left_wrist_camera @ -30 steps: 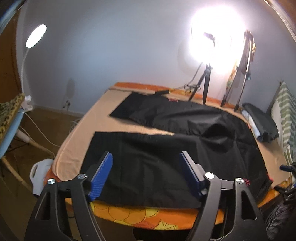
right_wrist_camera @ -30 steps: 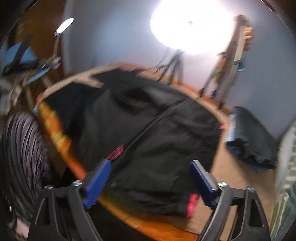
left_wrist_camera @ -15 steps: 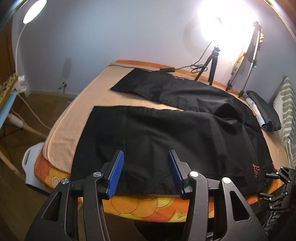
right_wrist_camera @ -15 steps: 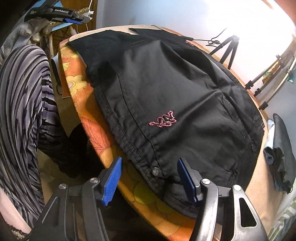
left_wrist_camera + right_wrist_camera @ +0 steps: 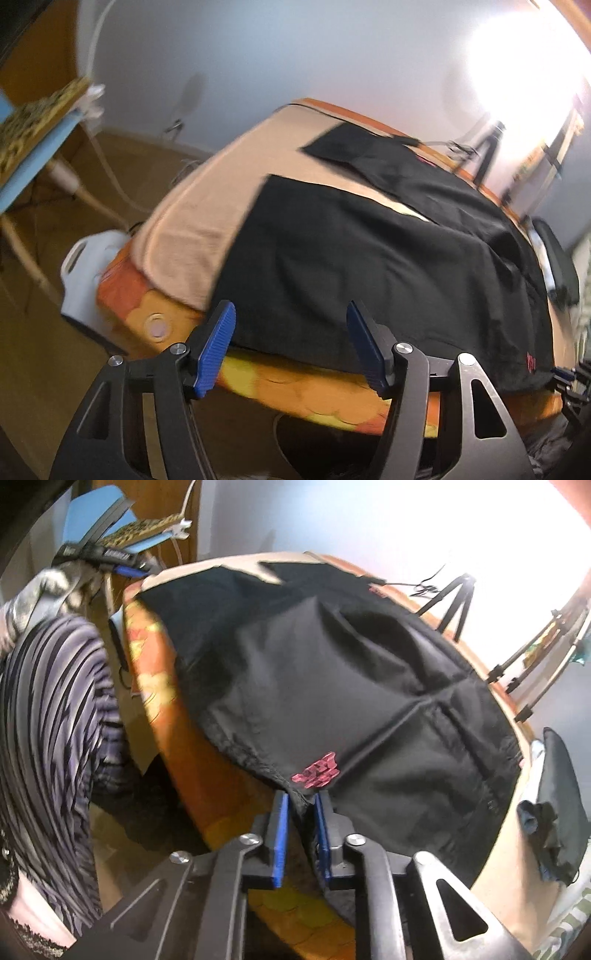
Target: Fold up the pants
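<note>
Pants (image 5: 388, 258) are lying spread across the bed (image 5: 192, 214), black cloth over a tan cover, both legs reaching toward the far wall and the waist end hanging at the near edge. At the far left a white plastic container (image 5: 88, 266) is sitting on the floor against the bed; what it holds you cannot tell. Your left gripper (image 5: 291, 339) is tilting down at the near hem of the closer leg, its jaws spread after just widening, and nothing is sitting between the blue pads. Your striped sleeve (image 5: 48, 738) is filling the left side of the right wrist view. Your right gripper (image 5: 301, 830) is pointing steeply down at the bed's edge, its jaws having just closed, and it is pinching the waistband just below the pink logo (image 5: 317, 771).
</note>
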Demonstrator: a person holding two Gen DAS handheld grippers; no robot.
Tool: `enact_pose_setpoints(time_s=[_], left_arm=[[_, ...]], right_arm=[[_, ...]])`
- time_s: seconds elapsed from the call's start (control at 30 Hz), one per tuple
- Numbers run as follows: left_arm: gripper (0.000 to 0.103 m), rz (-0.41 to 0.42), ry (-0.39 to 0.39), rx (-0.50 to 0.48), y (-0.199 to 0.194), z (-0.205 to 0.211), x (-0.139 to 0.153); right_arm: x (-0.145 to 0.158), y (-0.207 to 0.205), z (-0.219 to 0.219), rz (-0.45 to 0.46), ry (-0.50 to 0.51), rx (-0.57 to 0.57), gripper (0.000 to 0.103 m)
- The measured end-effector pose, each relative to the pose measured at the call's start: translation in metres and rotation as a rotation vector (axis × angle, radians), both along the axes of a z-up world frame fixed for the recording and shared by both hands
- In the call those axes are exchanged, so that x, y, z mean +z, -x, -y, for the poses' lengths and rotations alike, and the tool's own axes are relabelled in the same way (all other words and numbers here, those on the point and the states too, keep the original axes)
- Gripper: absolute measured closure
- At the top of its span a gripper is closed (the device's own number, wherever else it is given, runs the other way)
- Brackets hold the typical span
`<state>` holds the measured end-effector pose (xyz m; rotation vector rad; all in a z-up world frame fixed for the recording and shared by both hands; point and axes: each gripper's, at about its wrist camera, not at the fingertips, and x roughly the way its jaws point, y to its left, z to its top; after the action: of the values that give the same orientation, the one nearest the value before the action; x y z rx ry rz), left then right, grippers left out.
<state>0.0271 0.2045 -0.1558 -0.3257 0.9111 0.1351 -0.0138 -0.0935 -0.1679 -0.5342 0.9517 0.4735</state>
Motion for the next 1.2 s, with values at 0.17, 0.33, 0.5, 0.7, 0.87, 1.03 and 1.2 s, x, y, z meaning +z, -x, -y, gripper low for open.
enact_pose_setpoints(time_s=[0.17, 0.33, 0.5, 0.7, 0.87, 1.03, 1.2], left_arm=[[0.040, -0.028, 0.017, 0.044, -0.005, -0.024, -0.012], [0.040, -0.066, 0.006, 0.022, -0.012, -0.017, -0.025], [0.040, -0.109, -0.065, 0.017, -0.014, -0.005, -0.041], [0.060, -0.065, -0.117, 0.052, -0.011, -0.001, -0.044], [0.089, -0.005, -0.080, 0.034, -0.014, 0.007, -0.035], [0.092, 0.057, -0.042, 0.030, -0.018, 0.007, -0.018], [0.092, 0.113, -0.031, 0.017, -0.031, 0.005, 0.005]], right_arm=[[0.012, -0.020, 0.006, 0.050, -0.005, -0.039, 0.097], [0.021, -0.037, 0.002, 0.101, 0.015, -0.043, 0.098], [0.025, -0.047, -0.001, 0.123, 0.015, -0.046, 0.098], [0.016, -0.048, 0.002, 0.111, 0.015, -0.051, 0.098], [0.016, -0.048, 0.003, 0.116, 0.011, -0.057, 0.098], [0.017, -0.044, 0.002, 0.135, 0.030, -0.050, 0.098], [0.031, -0.049, 0.008, 0.197, 0.044, -0.080, 0.103]])
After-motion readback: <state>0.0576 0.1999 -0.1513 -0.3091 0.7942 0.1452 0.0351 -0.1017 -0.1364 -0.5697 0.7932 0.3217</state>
